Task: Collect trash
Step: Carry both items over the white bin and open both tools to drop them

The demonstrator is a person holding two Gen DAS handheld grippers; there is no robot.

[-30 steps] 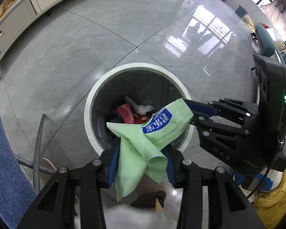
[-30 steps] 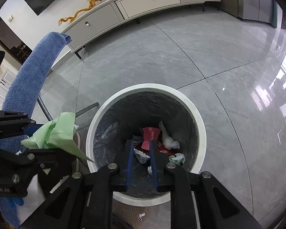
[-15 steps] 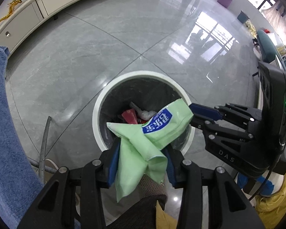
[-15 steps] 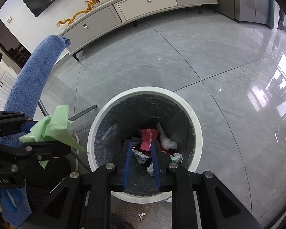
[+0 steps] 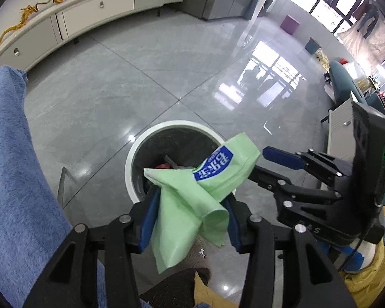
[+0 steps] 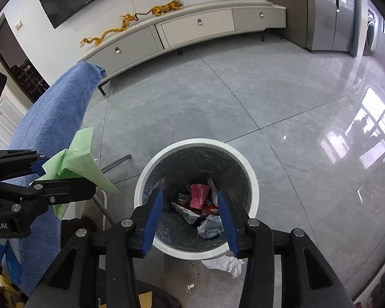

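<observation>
A white-rimmed trash bin [image 5: 131, 164] with a dark liner stands on the grey floor; it also shows in the right wrist view [image 6: 254, 187], holding several wrappers [image 6: 200, 200]. My left gripper [image 5: 190, 205] is shut on a light green plastic wrapper [image 5: 192, 197] with a blue label, held above the bin's near rim. The wrapper also shows in the right wrist view [image 6: 74, 159]. My right gripper [image 6: 190, 210] is open and empty above the bin. It shows at the right in the left wrist view [image 5: 282, 164].
A blue towel [image 5: 10, 169] hangs at the left, also seen in the right wrist view [image 6: 54, 118]. A crumpled white tissue [image 6: 225, 263] lies on the floor by the bin. A long white cabinet [image 6: 192, 30] runs along the far wall. A grey metal tube [image 6: 115, 163] leans beside the bin.
Both grippers have risen away from the bin, which now looks smaller. My right gripper's jaws have opened wide. The left still grips the green wrapper.
</observation>
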